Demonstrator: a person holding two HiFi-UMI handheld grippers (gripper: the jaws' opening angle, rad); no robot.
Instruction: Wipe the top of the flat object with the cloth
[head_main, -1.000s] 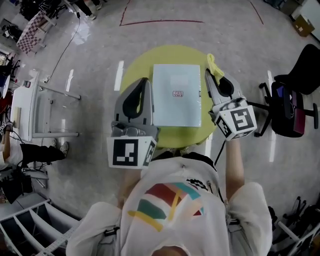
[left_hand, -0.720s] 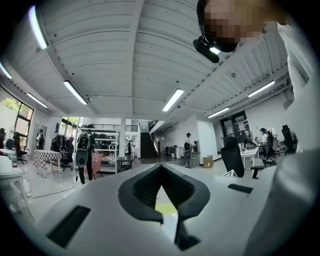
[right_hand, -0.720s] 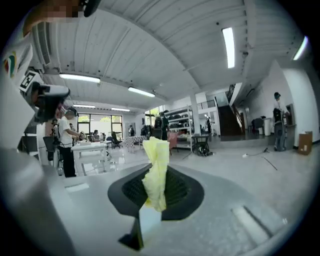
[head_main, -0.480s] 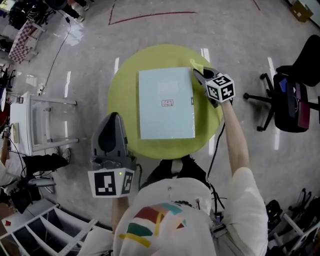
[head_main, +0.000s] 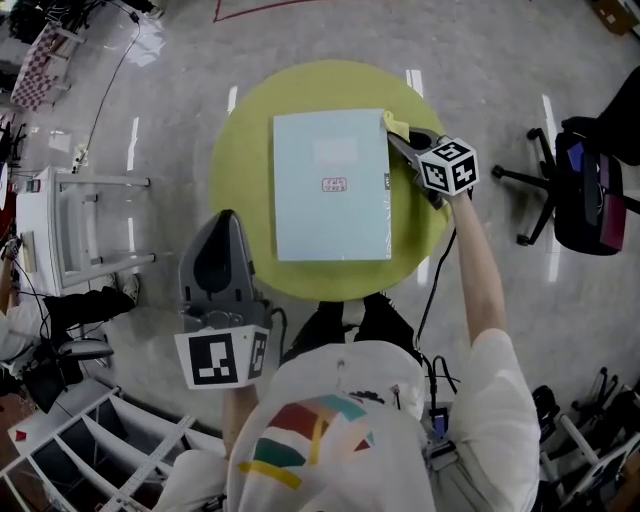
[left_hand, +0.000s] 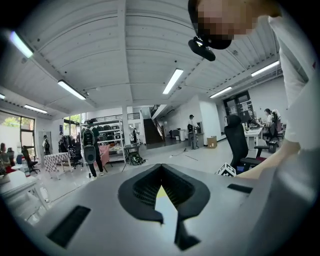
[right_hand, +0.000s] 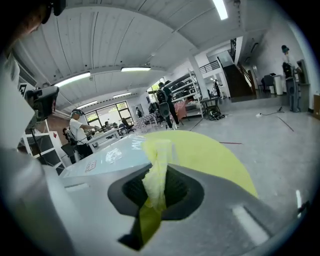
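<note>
The pale blue flat object (head_main: 330, 185) lies on the round yellow-green table (head_main: 240, 150). My right gripper (head_main: 396, 140) hovers at the object's far right corner, shut on the yellow cloth (head_main: 397, 124). In the right gripper view the cloth (right_hand: 159, 150) hangs bunched between the shut jaws of that gripper (right_hand: 156, 176), with the flat object (right_hand: 105, 157) to the left and the table (right_hand: 210, 155) ahead. My left gripper (head_main: 225, 222) is held off the table's near left edge, shut and with nothing in it. In the left gripper view, that gripper (left_hand: 161, 172) points out into the room.
A black office chair (head_main: 590, 190) stands right of the table. A white frame table (head_main: 90, 225) is on the left and a white rack (head_main: 90, 460) at the lower left. People (left_hand: 90, 152) and shelving stand far off in the hall.
My left gripper has drawn back from beside the object to off the table's near left. The right gripper has carried the cloth forward to the object's far right corner.
</note>
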